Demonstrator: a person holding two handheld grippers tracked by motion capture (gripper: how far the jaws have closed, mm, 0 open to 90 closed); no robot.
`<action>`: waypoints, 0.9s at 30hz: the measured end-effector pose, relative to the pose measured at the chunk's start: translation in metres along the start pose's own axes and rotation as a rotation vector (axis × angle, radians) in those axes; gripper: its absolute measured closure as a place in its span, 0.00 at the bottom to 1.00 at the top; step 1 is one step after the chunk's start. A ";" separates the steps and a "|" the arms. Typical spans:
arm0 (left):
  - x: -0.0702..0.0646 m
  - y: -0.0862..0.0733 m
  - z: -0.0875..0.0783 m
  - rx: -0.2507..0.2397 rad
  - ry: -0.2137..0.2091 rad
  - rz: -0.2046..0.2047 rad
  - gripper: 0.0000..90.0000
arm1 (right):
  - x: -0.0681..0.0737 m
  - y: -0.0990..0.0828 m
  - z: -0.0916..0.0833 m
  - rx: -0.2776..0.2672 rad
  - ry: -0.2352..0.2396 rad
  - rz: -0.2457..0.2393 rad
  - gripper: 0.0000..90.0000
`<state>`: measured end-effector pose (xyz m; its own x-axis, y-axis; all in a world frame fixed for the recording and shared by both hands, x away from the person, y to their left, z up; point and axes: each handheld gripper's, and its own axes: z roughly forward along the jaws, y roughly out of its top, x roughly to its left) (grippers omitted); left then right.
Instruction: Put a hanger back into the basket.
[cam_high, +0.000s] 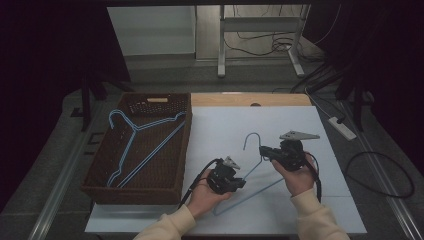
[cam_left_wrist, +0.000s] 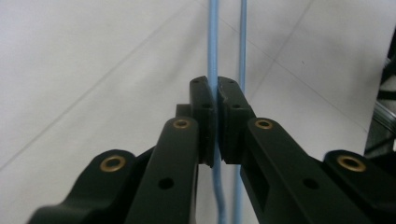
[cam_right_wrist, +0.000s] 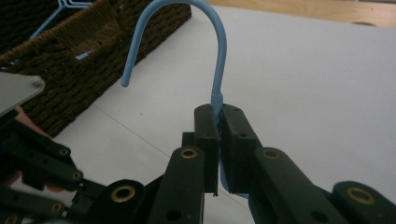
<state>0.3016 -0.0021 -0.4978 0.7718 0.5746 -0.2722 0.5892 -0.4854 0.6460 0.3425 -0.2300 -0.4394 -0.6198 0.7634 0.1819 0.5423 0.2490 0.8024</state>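
Observation:
A light blue wire hanger is held over the white table sheet by both grippers. My right gripper is shut on the hanger's neck just below its hook, which curves up and left. My left gripper is shut on one of the hanger's thin wire arms; a second wire runs beside it outside the jaws. A second blue hanger lies inside the brown wicker basket at the left.
The wicker basket's wall stands close to the left of the held hook. A wooden strip borders the table's far edge. A power strip and cables lie on the floor at the right.

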 end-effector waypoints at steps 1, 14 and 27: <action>0.000 0.000 -0.002 -0.012 -0.005 -0.005 0.97 | 0.000 0.000 -0.002 -0.013 0.004 -0.003 0.95; 0.001 0.004 -0.029 -0.105 0.001 -0.047 0.97 | -0.003 -0.018 -0.043 -0.191 0.040 -0.068 0.52; 0.005 0.012 -0.076 -0.245 -0.019 -0.097 0.97 | -0.015 -0.055 -0.068 -0.220 0.072 -0.070 0.44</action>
<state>0.2949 0.0445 -0.4373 0.7199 0.5975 -0.3532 0.5872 -0.2531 0.7689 0.2834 -0.2952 -0.4479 -0.6945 0.7027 0.1548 0.3646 0.1582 0.9176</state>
